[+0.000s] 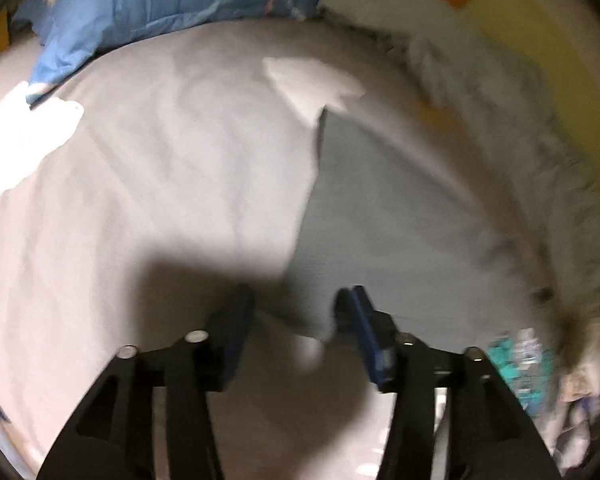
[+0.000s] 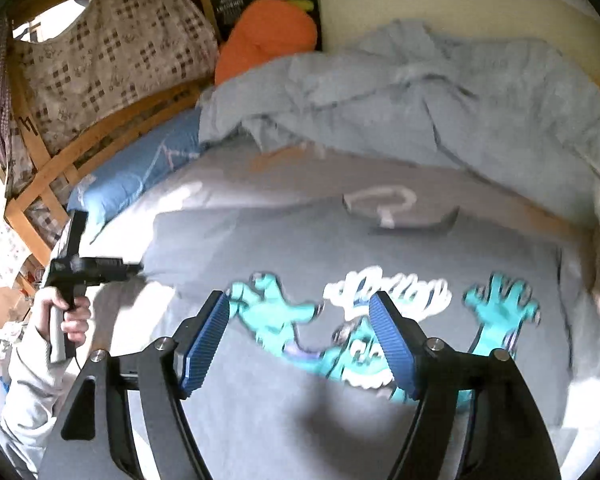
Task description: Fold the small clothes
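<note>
We see a grey T-shirt [image 2: 380, 240] with a teal monster print spread flat on the bed [image 1: 140, 200]. Our right claw [image 2: 300, 340] hangs above the print, jaws spread and empty. Our left claw [image 1: 296, 332] stands spread over the shirt's edge, pinching nothing. A blue pillow [image 1: 140, 0] lies beyond.

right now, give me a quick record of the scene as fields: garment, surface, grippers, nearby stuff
garment: grey t-shirt with teal monster print, spread flat
surface: bed sheet
left hand-held gripper: open, over the shirt's sleeve edge, gripping nothing
right hand-held gripper: open, above the print, empty
nearby: blue pillow, rumpled blue blanket, orange cushion
</note>
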